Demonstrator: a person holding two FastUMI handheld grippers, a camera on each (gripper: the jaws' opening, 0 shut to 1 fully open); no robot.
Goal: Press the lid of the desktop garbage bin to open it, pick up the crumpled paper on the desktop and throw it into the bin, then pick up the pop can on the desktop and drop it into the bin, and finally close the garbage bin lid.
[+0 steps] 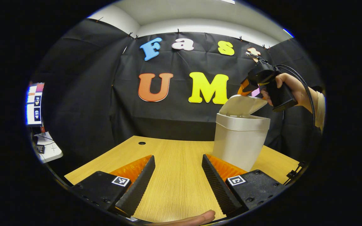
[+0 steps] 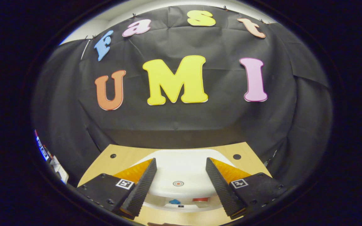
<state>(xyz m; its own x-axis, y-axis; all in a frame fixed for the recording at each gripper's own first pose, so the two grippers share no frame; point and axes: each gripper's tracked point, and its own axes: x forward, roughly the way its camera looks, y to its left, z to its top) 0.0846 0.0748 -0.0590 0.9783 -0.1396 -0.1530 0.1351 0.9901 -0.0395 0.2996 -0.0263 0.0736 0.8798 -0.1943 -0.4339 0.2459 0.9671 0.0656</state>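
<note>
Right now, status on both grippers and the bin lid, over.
Left gripper open, empty, low over the table. Right gripper open above the bin lid. Lid partly raised on the bin. Nothing blocking the lid.

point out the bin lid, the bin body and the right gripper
bin lid [image 1: 243, 104], left gripper view, on its raised top face
bin body [image 1: 239, 146], left gripper view, on its front wall
right gripper [image 2: 179, 175], right gripper view, midway between its fingertips
</note>
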